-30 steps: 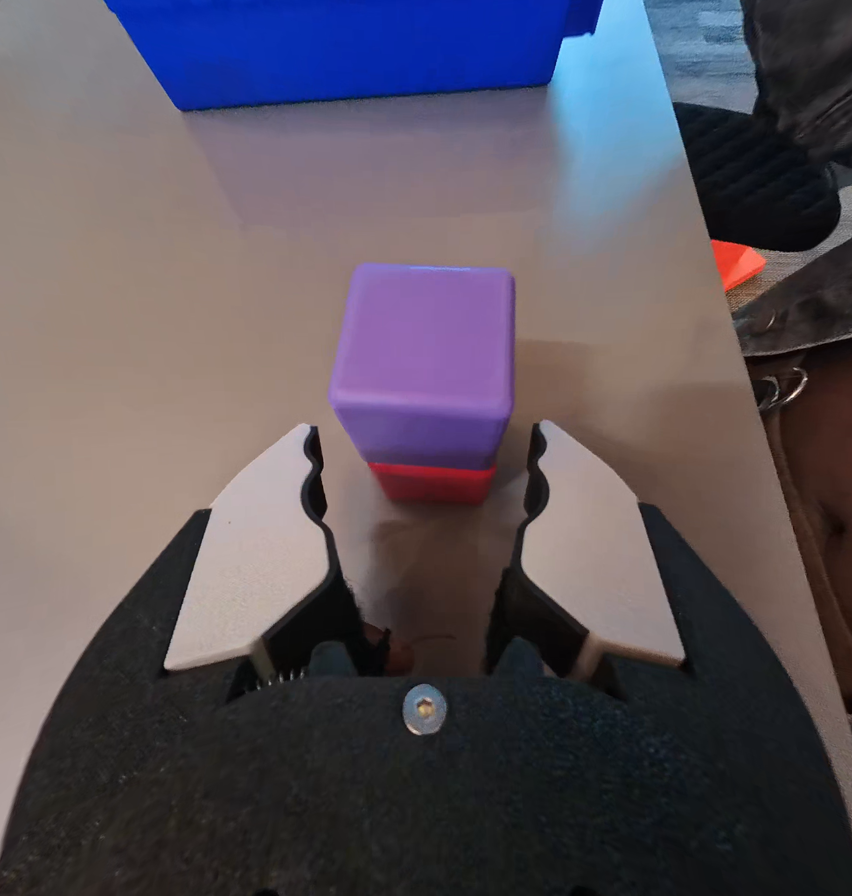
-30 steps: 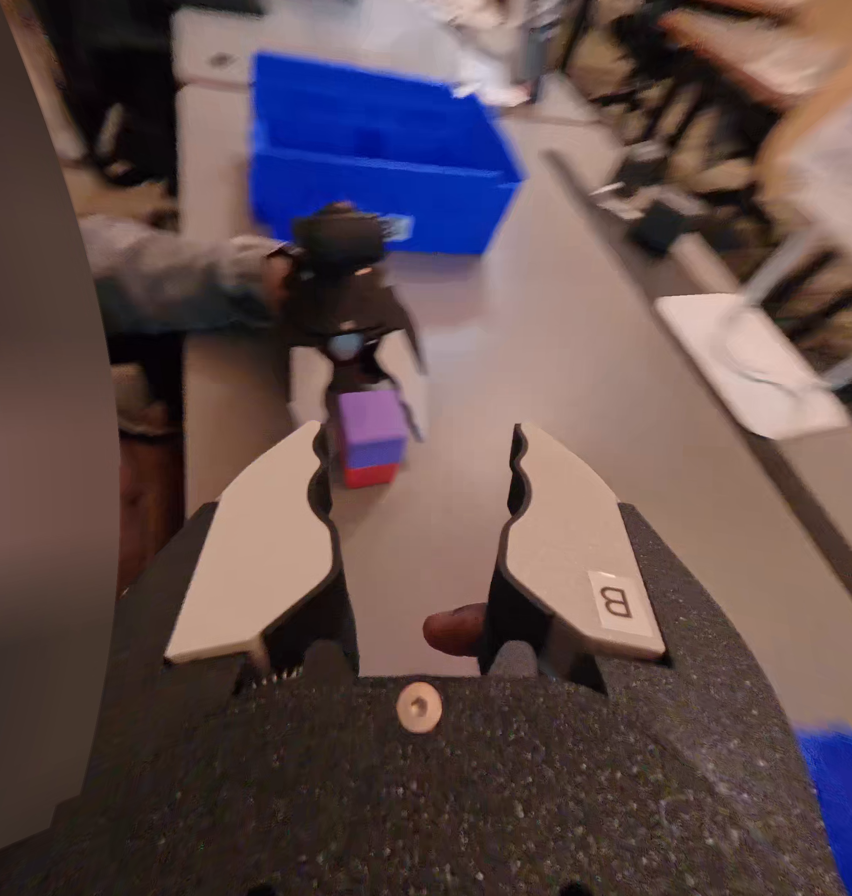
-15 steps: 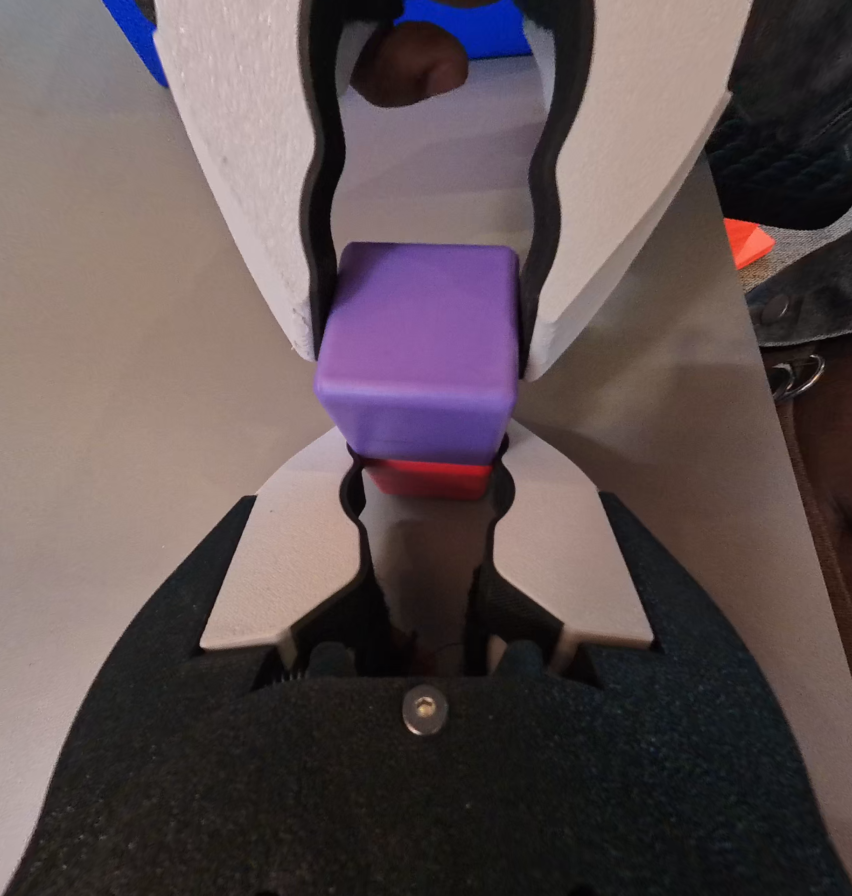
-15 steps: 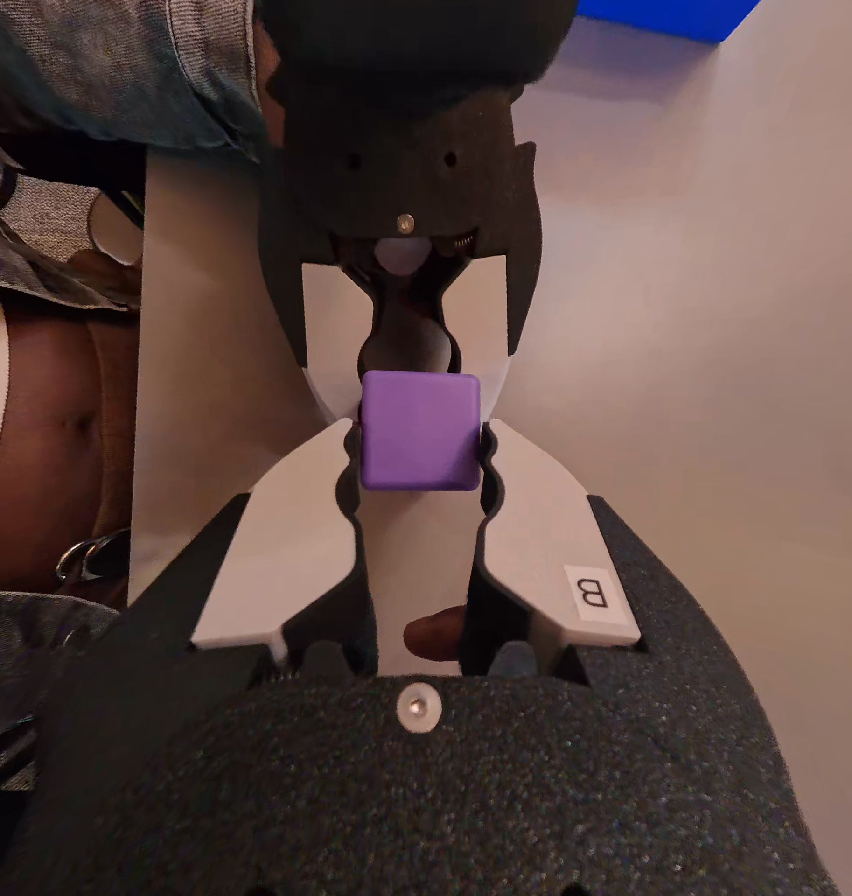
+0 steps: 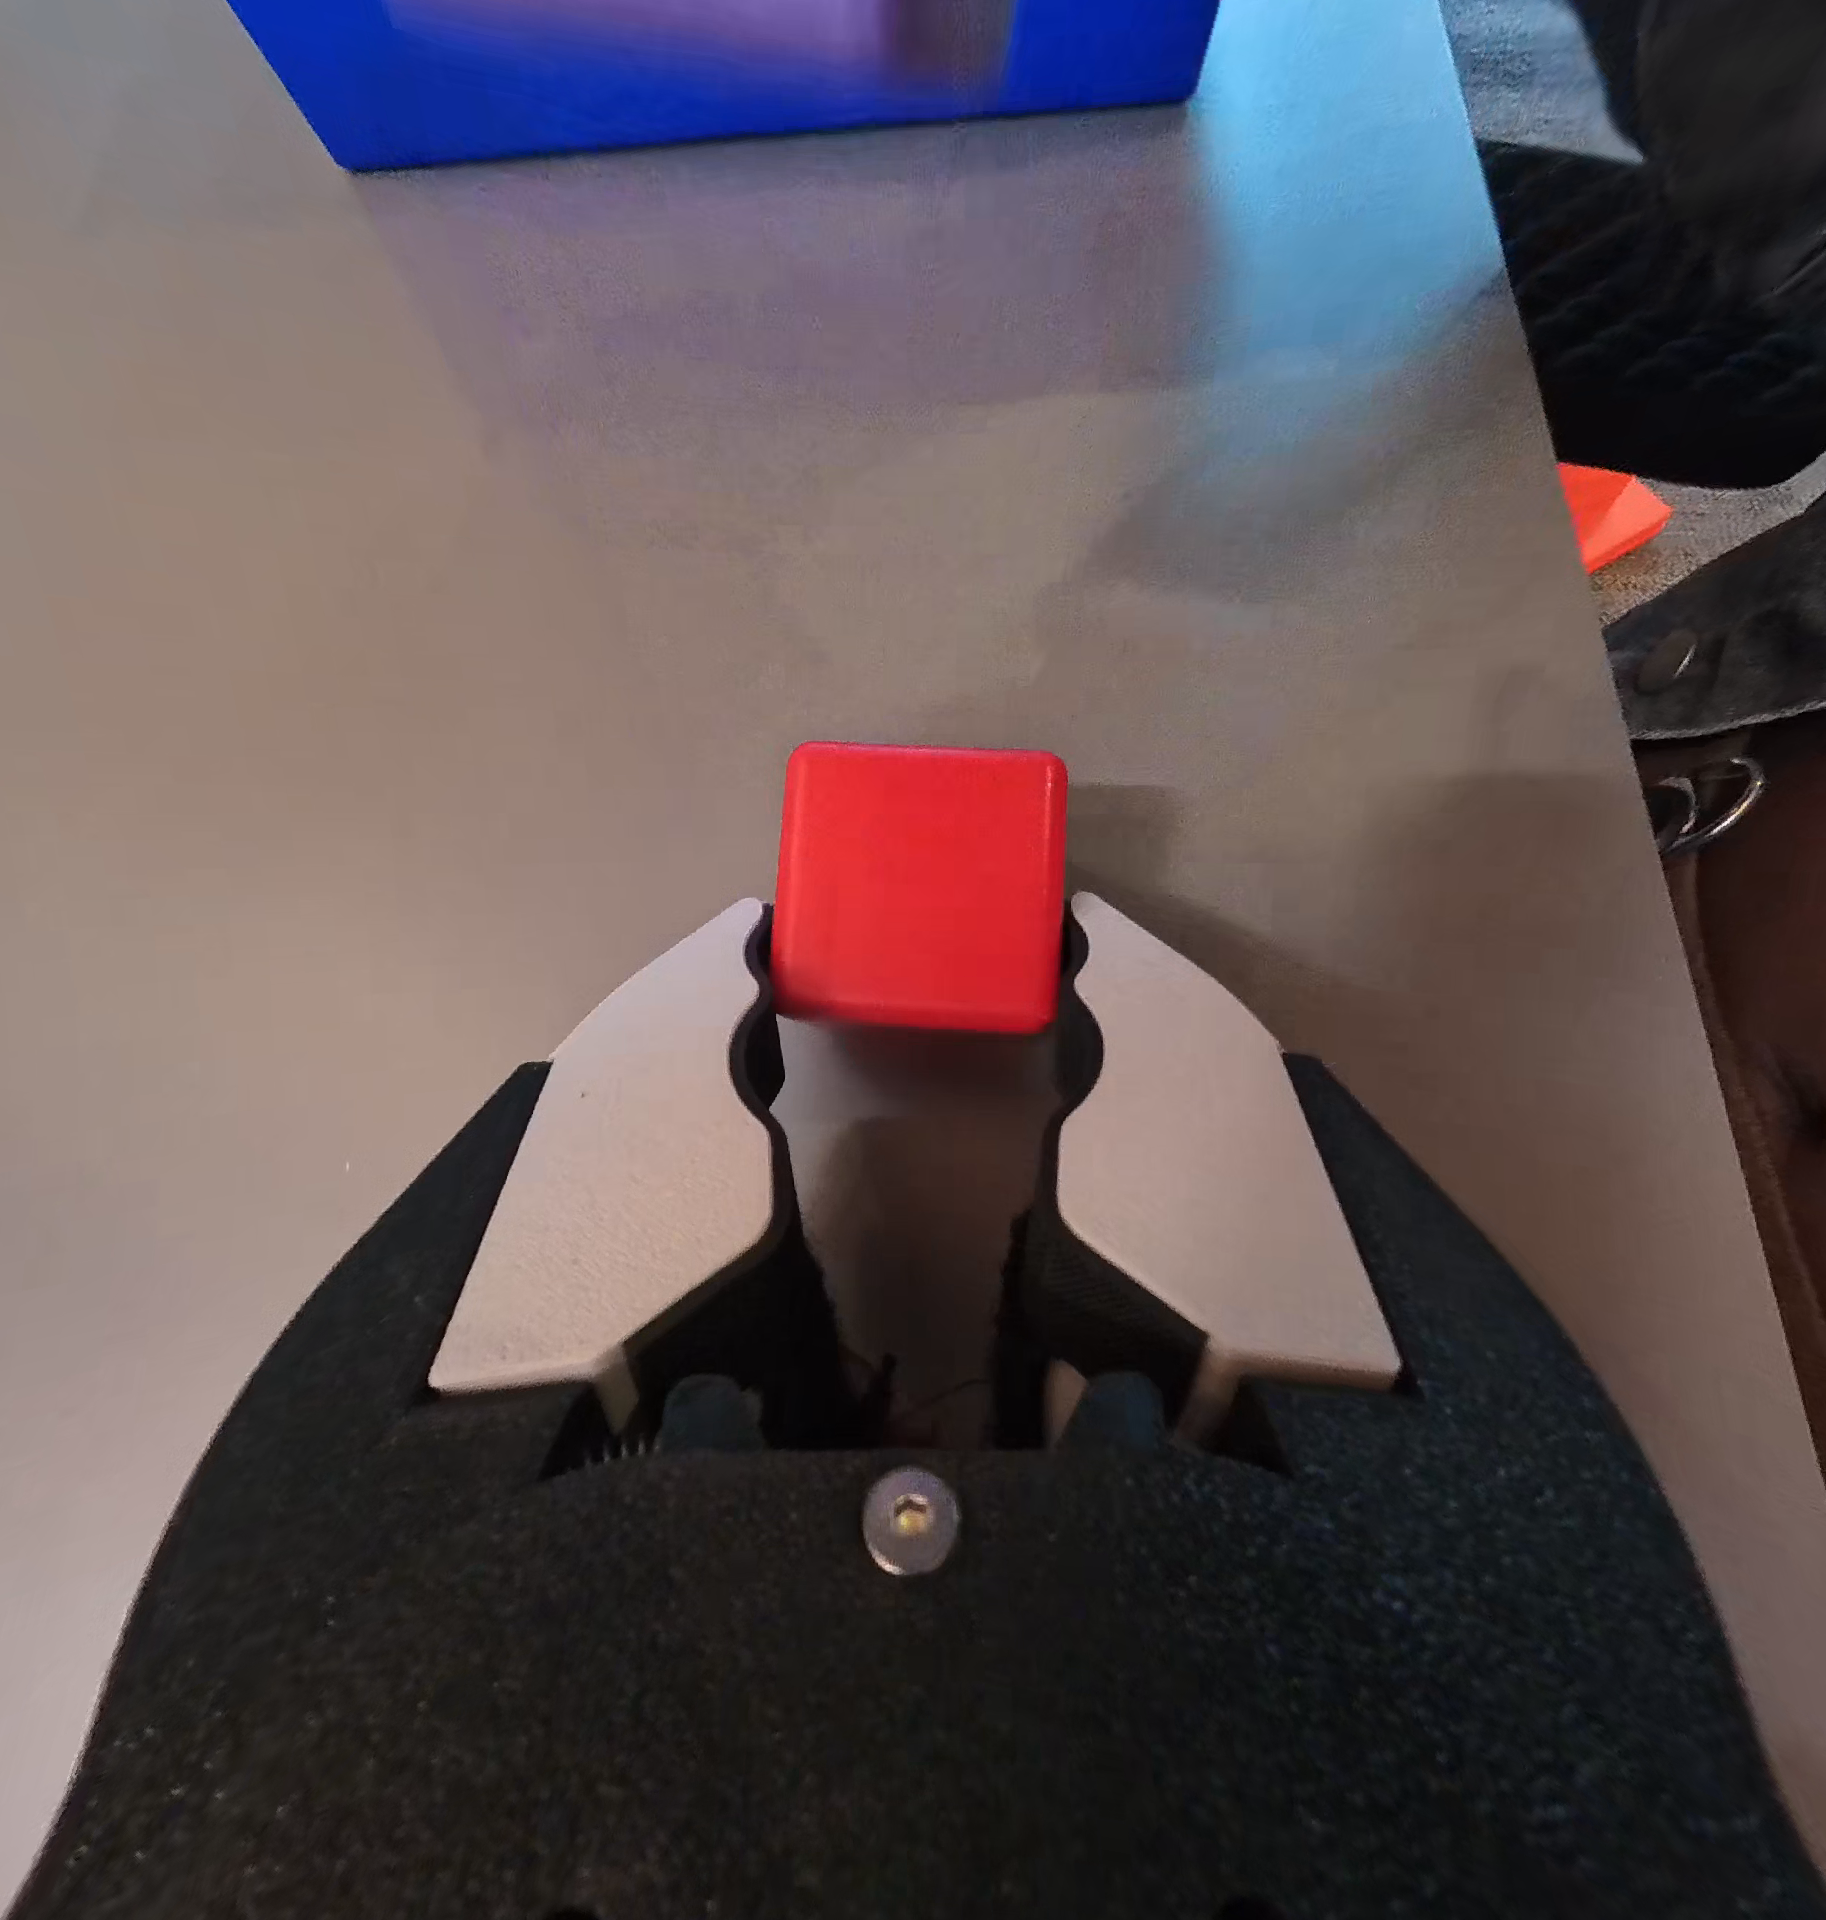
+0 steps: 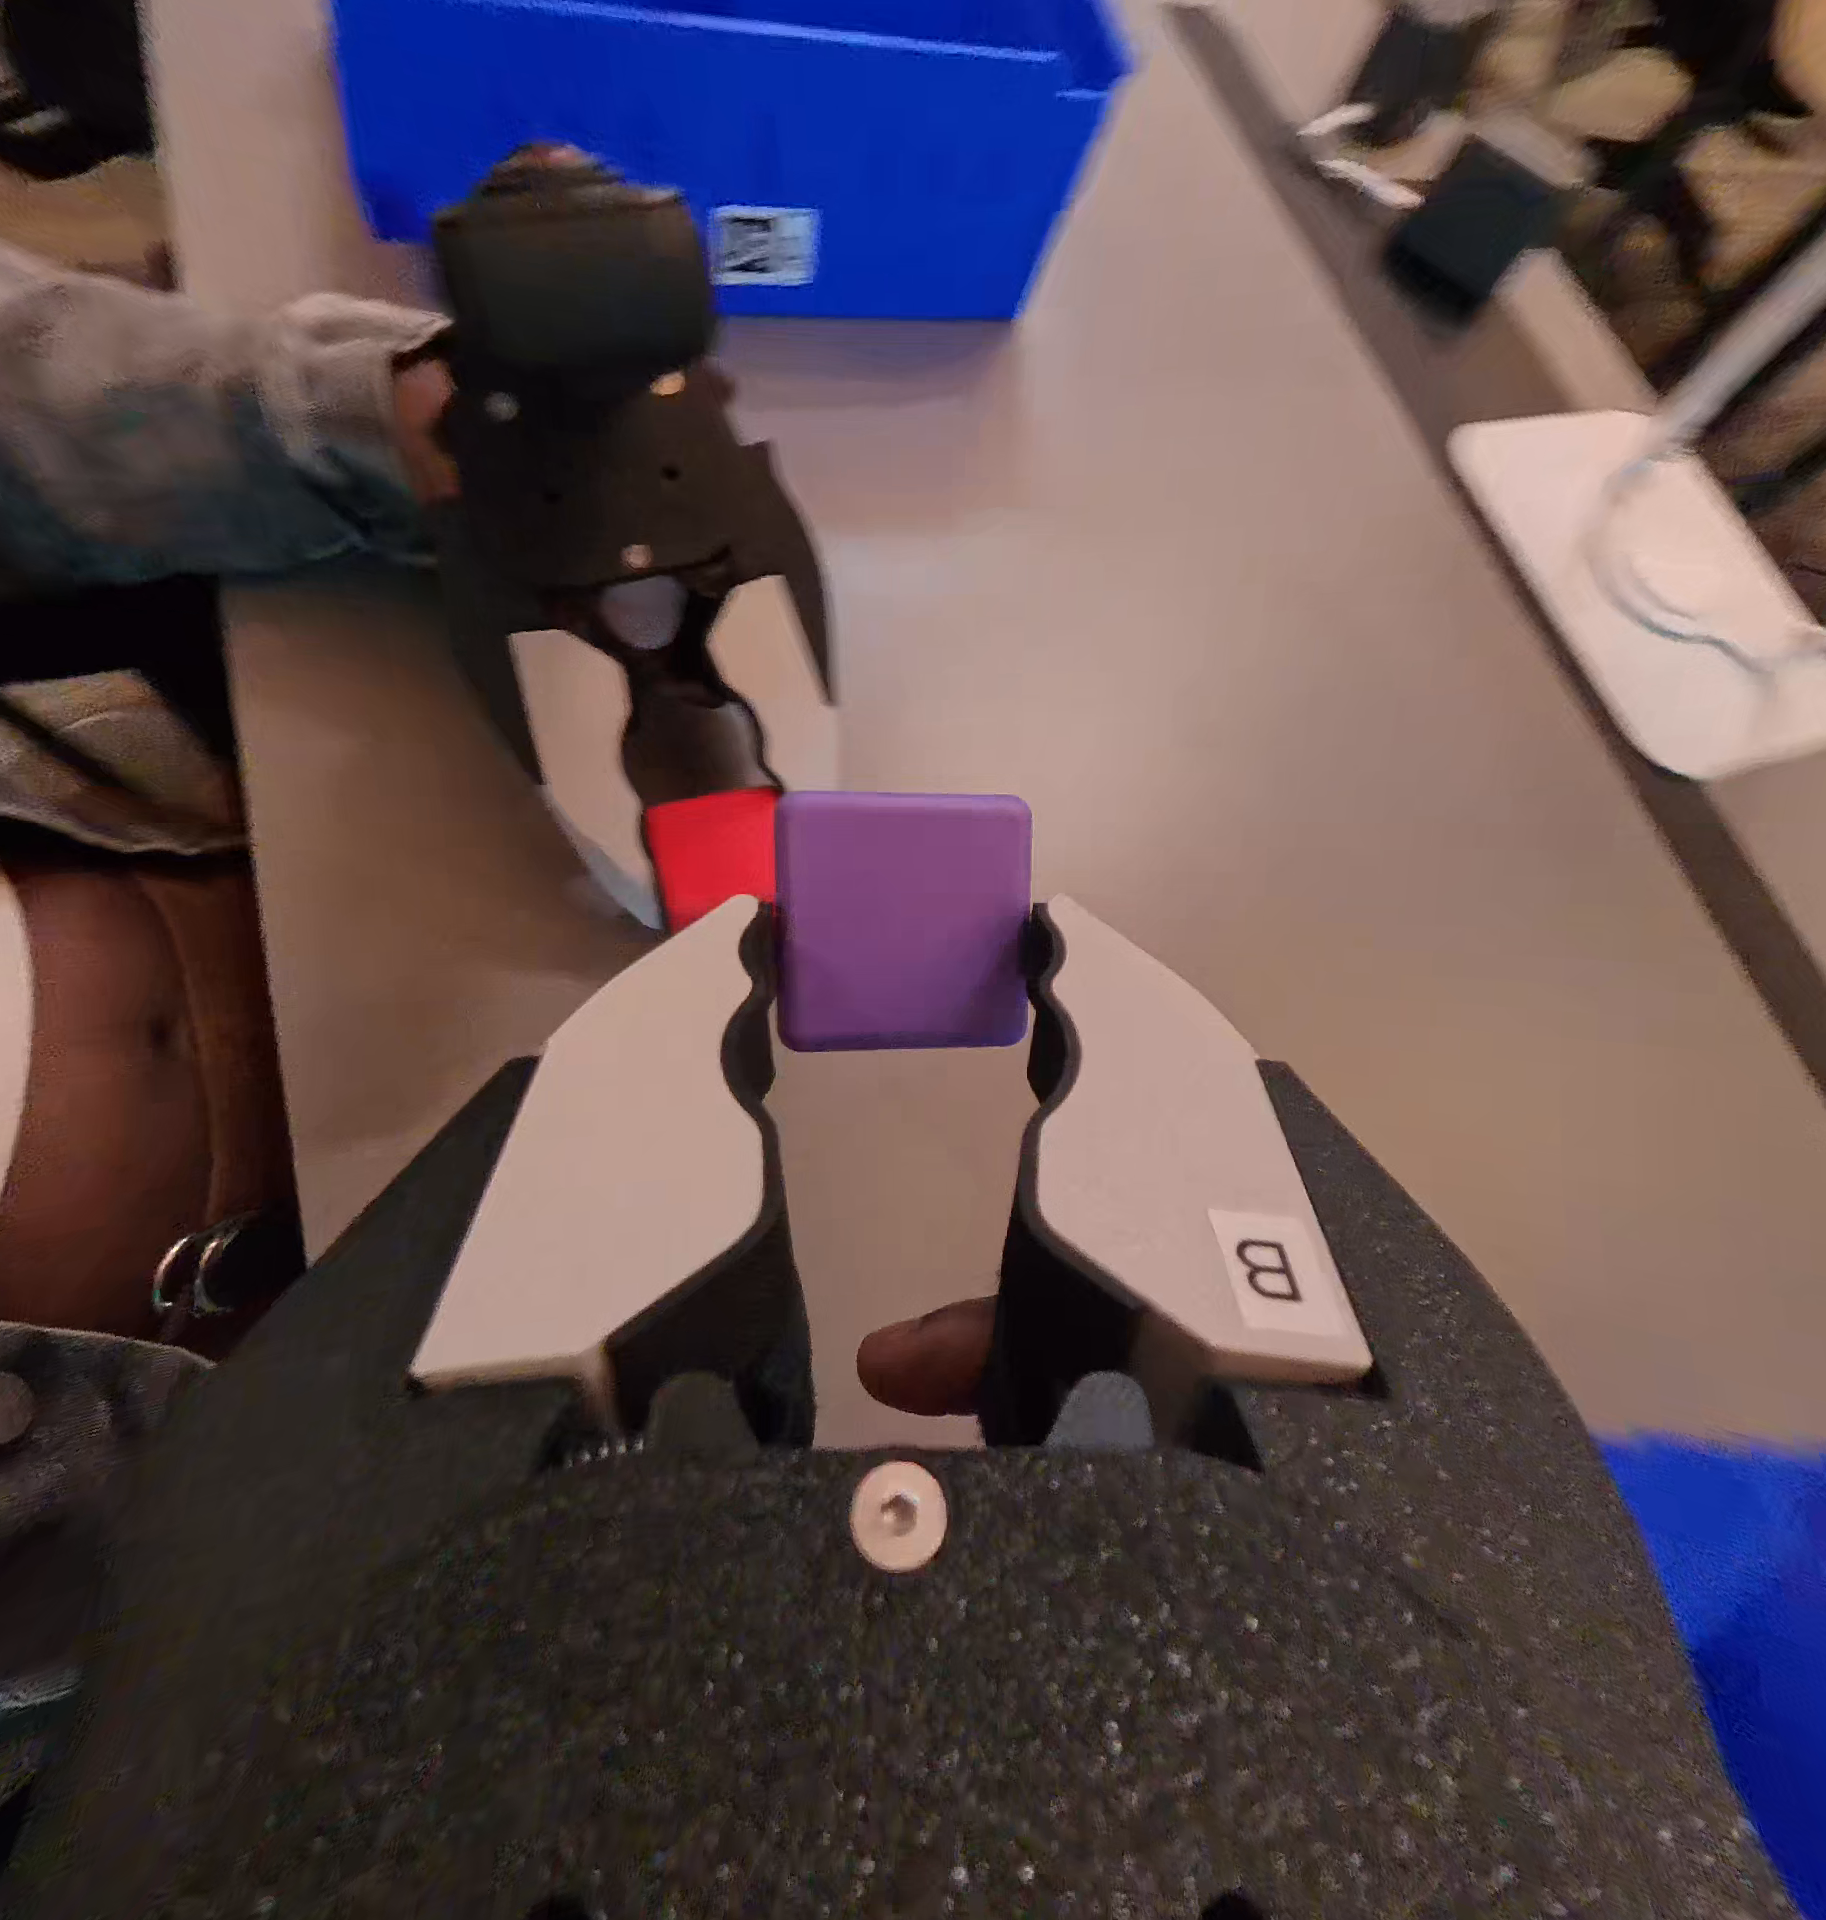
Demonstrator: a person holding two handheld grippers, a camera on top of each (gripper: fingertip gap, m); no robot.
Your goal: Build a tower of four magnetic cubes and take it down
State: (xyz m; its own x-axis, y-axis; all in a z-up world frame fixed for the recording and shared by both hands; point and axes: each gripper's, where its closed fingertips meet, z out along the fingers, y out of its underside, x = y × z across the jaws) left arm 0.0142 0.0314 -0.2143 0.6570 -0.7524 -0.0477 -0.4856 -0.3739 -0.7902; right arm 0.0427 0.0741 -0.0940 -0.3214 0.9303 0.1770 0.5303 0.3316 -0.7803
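Observation:
My left gripper (image 5: 917, 935) is shut on a red cube (image 5: 919, 888) that sits on the grey table (image 5: 473, 623); both pads press its sides. My right gripper (image 6: 896, 935) is shut on a purple cube (image 6: 901, 920) and holds it lifted off, above the table. In the right wrist view the left gripper (image 6: 670, 831) shows at the left with the red cube (image 6: 709, 857) between its fingers, partly hidden behind the purple cube. A blurred purple patch (image 5: 701, 42) shows at the top of the left wrist view.
A blue bin (image 5: 732, 94) stands at the far end of the table; it also shows in the right wrist view (image 6: 701, 145). The table's right edge (image 5: 1574, 623) is close, with a person's clothing and an orange object (image 5: 1605, 520) beyond. A white lamp base (image 6: 1657, 582) sits on another table. The grippers' ends are close to 15 cm from one another.
Both grippers closed on the two-cube stack, left on red, right on purple. The right gripper then pulled the purple cube off and away; the red cube stays on the table in the left grasp.

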